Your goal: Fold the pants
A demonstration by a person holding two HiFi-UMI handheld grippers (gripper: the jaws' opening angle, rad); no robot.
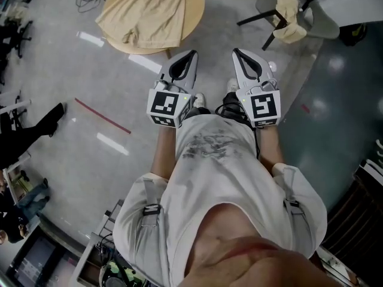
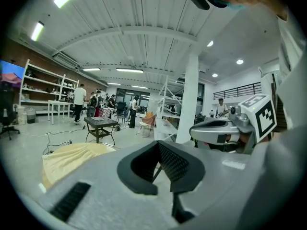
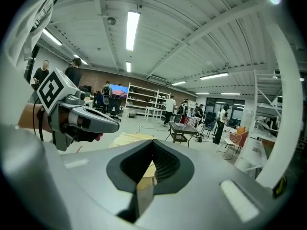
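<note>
- Head view: both forearms are held close in front of the torso, with the left gripper [image 1: 190, 54] and right gripper [image 1: 237, 52] side by side, pointing ahead and slightly down.
- Both pairs of jaws are pressed together, holding nothing.
- Tan pants [image 1: 145, 14] lie spread on a round table [image 1: 196, 6] ahead, touching neither gripper.

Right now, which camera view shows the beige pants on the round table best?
The head view: the beige pants lie spread on the round table, seen from above, almost whole. The left gripper view shows them low, side-on and partly hidden; the right gripper view shows only a small strip.
</note>
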